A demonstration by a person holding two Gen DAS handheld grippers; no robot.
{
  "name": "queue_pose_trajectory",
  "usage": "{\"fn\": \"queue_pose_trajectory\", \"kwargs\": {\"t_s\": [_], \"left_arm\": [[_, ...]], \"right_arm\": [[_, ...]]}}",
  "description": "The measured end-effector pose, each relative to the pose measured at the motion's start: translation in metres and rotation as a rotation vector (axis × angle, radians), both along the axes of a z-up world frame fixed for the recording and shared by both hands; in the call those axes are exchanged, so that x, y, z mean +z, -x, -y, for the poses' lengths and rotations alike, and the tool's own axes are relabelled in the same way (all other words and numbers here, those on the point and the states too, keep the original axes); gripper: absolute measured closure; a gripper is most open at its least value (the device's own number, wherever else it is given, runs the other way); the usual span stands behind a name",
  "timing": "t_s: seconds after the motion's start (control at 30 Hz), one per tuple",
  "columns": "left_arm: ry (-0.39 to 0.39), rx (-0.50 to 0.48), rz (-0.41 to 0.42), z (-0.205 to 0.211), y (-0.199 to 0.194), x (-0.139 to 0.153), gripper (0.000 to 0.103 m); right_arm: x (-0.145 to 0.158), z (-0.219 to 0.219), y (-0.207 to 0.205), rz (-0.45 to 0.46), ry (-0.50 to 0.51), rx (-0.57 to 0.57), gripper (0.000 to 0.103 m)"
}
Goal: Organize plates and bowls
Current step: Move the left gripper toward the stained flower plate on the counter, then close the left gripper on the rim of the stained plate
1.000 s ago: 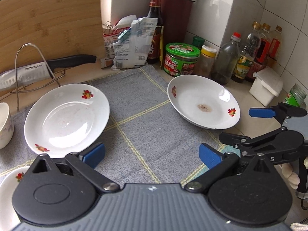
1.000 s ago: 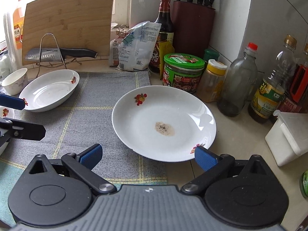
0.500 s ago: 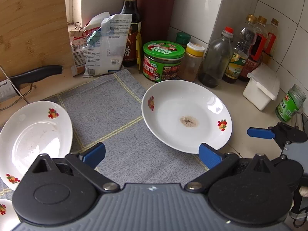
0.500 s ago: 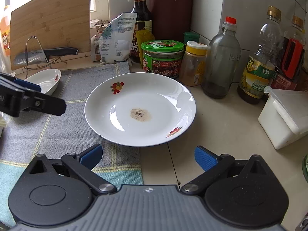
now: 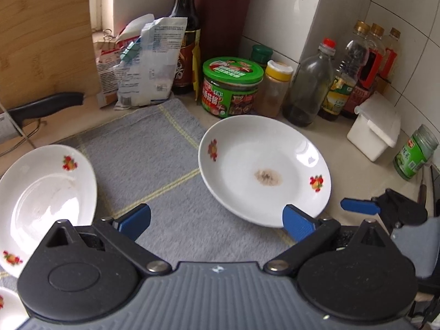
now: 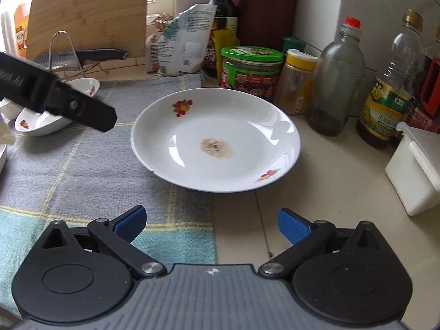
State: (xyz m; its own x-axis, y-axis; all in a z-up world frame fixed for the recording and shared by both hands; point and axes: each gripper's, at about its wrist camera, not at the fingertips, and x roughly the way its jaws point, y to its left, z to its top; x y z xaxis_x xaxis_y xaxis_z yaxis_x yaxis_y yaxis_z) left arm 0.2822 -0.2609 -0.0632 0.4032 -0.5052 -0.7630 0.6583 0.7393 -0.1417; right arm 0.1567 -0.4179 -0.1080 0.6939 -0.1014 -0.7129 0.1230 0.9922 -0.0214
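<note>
A white plate with flower prints and a brown stain (image 5: 264, 167) lies half on the grey cloth, half on the counter; it also shows in the right wrist view (image 6: 217, 140). A second white plate (image 5: 46, 195) lies at the left, also in the right wrist view (image 6: 55, 115). My left gripper (image 5: 217, 220) is open and empty, its right pad close to the stained plate's near rim. My right gripper (image 6: 211, 222) is open and empty, just short of the same plate. A small white dish edge (image 5: 8, 308) shows at the lower left.
The grey checked cloth (image 5: 154, 148) covers the counter. Behind the plate stand a green-lidded jar (image 5: 231, 85), a yellow-lidded jar (image 5: 275, 88), several bottles (image 5: 308, 85), a knife block (image 5: 222, 16) and bags (image 5: 145, 63). A white box (image 5: 374, 129) sits right. A knife on a rack (image 6: 79, 57) and a cutting board (image 6: 90, 11) stand left.
Both grippers have moved right and closer to the stained plate, which now looms larger in both views. The left plate has slid toward the left edge. Both stay open.
</note>
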Motion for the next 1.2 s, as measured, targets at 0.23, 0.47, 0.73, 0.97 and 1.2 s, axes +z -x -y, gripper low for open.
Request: {"fn": "queue_pose_trajectory", "kwargs": {"t_s": [0.23, 0.47, 0.73, 0.97, 1.2], "left_arm": [[-0.02, -0.029, -0.033, 0.042, -0.031, -0.008, 0.003], [-0.035, -0.034, -0.081, 0.074, -0.057, -0.027, 0.009], [-0.045, -0.043, -0.102, 0.094, -0.076, -0.044, 0.009], [-0.041, -0.058, -0.123, 0.106, -0.09, -0.05, 0.011], [-0.054, -0.106, -0.155, 0.12, -0.105, -0.052, 0.025]], "right_arm": [[-0.001, 0.026, -0.005, 0.02, -0.038, 0.002, 0.0], [-0.009, 0.04, -0.019, 0.018, -0.072, 0.093, 0.0], [-0.015, 0.042, -0.035, 0.001, -0.049, 0.167, 0.0], [-0.018, 0.043, -0.044, 0.0, -0.028, 0.217, 0.0], [-0.02, 0.048, -0.047, 0.007, -0.028, 0.255, 0.0]]}}
